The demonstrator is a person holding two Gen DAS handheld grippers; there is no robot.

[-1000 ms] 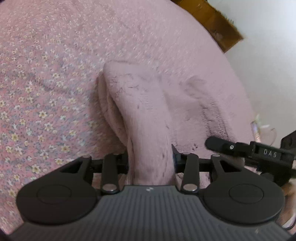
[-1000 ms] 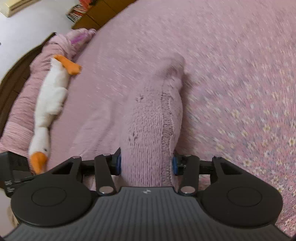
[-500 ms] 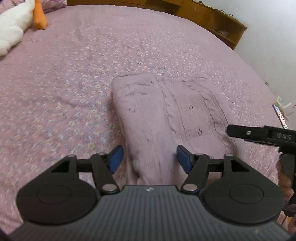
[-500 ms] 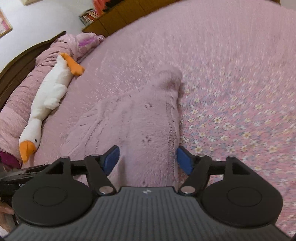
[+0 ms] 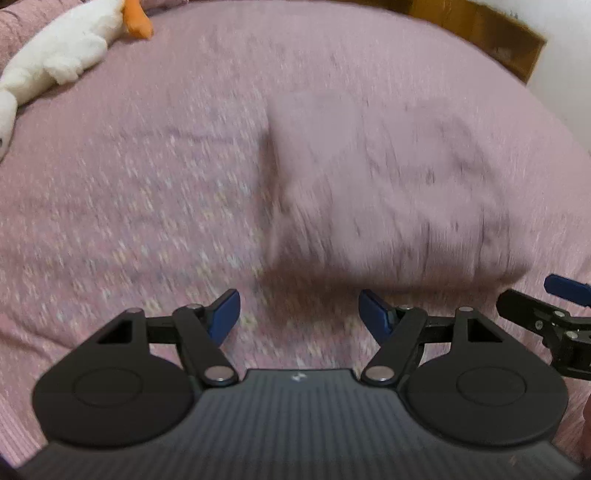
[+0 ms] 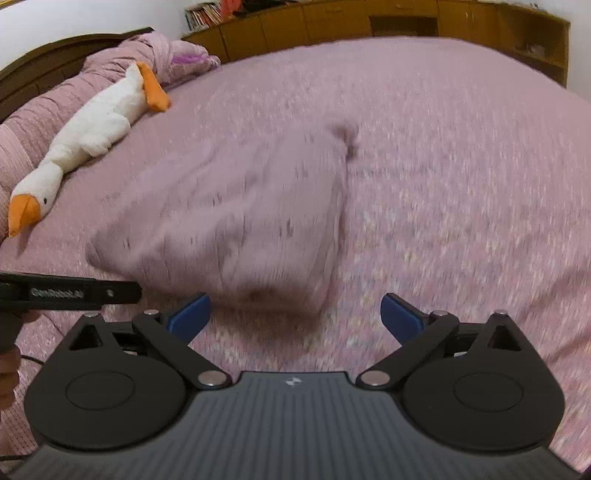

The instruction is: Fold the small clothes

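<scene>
A pink knitted garment (image 5: 388, 199) lies folded into a rough rectangle on the pink flowered bedspread (image 5: 129, 192). My left gripper (image 5: 299, 314) hangs just short of its near edge, jaws opening, with nothing between the blue pads. In the right wrist view the same garment (image 6: 240, 214) lies ahead and to the left. My right gripper (image 6: 295, 314) is back from its near corner, jaws opening wide and empty. Each gripper shows at the edge of the other's view: the right one (image 5: 554, 314) and the left one (image 6: 74, 293). Both views are blurred by motion.
A white stuffed goose (image 6: 92, 136) with an orange beak lies along the rolled pink bedding (image 6: 48, 92) at the left. Wooden cabinets (image 6: 369, 22) line the far side of the bed. A hand (image 6: 9, 373) shows at the left edge.
Both grippers let go of the garment's near edge, opened and drew back. The garment dropped flat onto the bed in its folded shape.
</scene>
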